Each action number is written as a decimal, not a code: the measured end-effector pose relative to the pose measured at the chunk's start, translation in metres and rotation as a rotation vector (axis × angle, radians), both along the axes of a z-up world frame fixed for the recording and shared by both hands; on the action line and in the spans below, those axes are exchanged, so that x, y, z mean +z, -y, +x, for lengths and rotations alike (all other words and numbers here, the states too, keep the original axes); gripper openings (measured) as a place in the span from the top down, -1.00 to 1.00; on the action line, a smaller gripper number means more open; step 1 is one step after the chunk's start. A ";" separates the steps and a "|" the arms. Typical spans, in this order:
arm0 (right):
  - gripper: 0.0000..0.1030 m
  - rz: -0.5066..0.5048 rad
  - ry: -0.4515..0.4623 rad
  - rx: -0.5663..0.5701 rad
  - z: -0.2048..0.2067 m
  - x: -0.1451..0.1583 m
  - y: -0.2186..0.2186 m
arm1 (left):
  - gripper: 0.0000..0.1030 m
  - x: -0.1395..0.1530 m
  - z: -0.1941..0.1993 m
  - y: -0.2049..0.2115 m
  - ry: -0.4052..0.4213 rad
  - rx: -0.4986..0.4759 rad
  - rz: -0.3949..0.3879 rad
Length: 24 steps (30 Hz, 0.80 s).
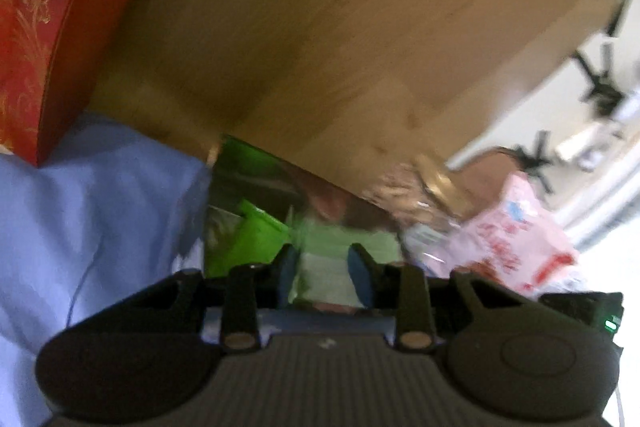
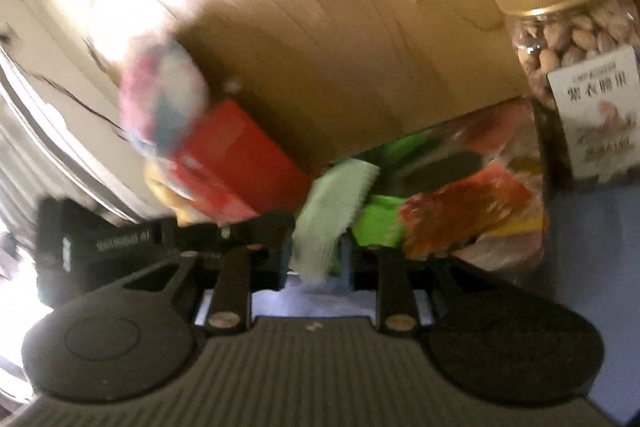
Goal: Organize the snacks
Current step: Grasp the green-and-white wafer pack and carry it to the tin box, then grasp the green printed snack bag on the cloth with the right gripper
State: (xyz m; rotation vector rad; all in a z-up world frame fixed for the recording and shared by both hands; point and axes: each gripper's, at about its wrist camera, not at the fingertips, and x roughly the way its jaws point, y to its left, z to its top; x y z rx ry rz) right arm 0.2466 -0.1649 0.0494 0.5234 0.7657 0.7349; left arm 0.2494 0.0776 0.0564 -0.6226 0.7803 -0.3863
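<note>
In the left wrist view my left gripper (image 1: 325, 263) is shut on a pale green snack packet (image 1: 336, 247), its blue pads pressing both sides. Bright green packets (image 1: 256, 239) lie just behind it, and a pink packet (image 1: 516, 235) is to the right. In the right wrist view my right gripper (image 2: 314, 259) is shut on another pale green packet (image 2: 332, 195), which sticks up between the fingers. Behind it a clear tub (image 2: 480, 119) holds green and orange-red packets. Both views are blurred.
A gold-lidded jar of almonds (image 2: 572, 39) stands at the right on a blue cloth (image 2: 592, 227). A red box (image 2: 240, 155) and a blurred pink-white packet (image 2: 164, 95) lie left. A tall red carton (image 1: 48, 27) stands on the blue cloth (image 1: 100, 207) beside the wooden tabletop (image 1: 340, 47).
</note>
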 end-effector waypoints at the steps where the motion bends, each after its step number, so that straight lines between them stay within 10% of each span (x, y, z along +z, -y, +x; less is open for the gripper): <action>1: 0.49 -0.039 0.019 0.010 0.002 0.000 -0.005 | 0.39 -0.003 0.003 0.000 -0.005 0.011 0.004; 5: 0.05 -0.217 0.178 0.020 -0.006 0.012 -0.027 | 0.29 0.002 -0.011 -0.008 0.038 0.045 0.007; 15: 0.04 -0.102 0.119 0.142 -0.106 0.003 0.036 | 0.29 0.004 -0.116 -0.011 0.050 -0.143 0.005; 20: 0.04 -0.290 0.126 0.340 -0.198 -0.026 0.040 | 0.28 -0.032 -0.161 0.007 -0.071 -0.283 -0.012; 24: 0.05 -0.471 0.207 0.263 -0.232 -0.030 0.057 | 0.28 -0.048 -0.185 0.013 -0.112 -0.321 -0.019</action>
